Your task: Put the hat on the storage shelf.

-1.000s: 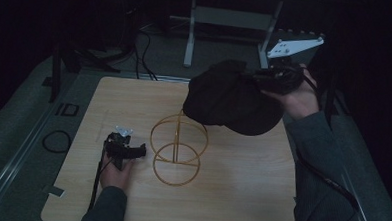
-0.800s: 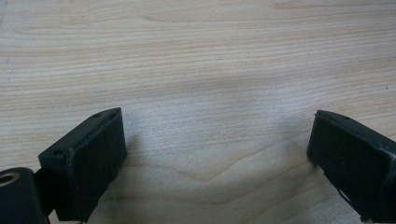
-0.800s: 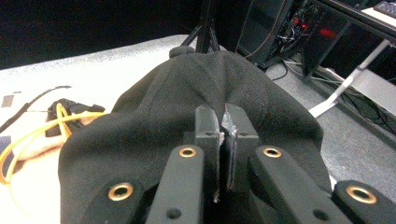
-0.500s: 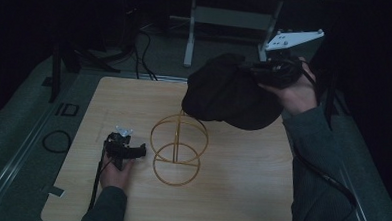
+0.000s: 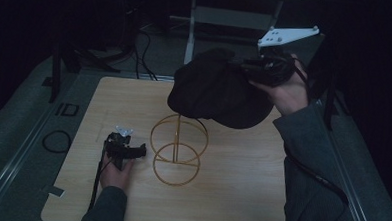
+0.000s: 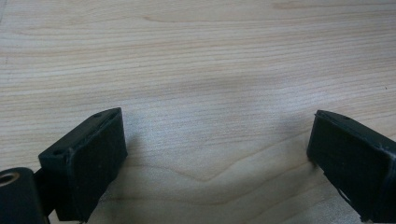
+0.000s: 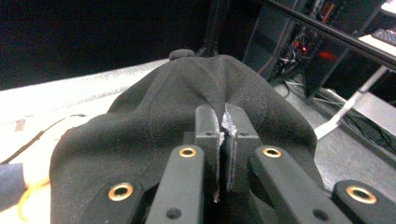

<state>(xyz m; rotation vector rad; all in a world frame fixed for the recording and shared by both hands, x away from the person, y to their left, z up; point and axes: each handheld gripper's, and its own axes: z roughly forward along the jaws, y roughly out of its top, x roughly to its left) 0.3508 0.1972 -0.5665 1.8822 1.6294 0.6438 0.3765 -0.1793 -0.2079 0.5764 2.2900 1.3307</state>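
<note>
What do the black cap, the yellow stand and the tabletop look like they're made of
Black cap: soft matte fabric, probably cotton twill; it puckers where the right gripper pinches it. Yellow stand: thin rings and rods, likely painted or coated metal wire. Tabletop: pale wood grain, smooth; could be laminate rather than solid wood.

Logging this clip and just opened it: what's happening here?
A person holds a black cap in the air with the right gripper, its jaws pinched shut on the fabric, above and behind a yellow wire stand on the wooden table. The left gripper rests open on the table beside the stand.
</note>
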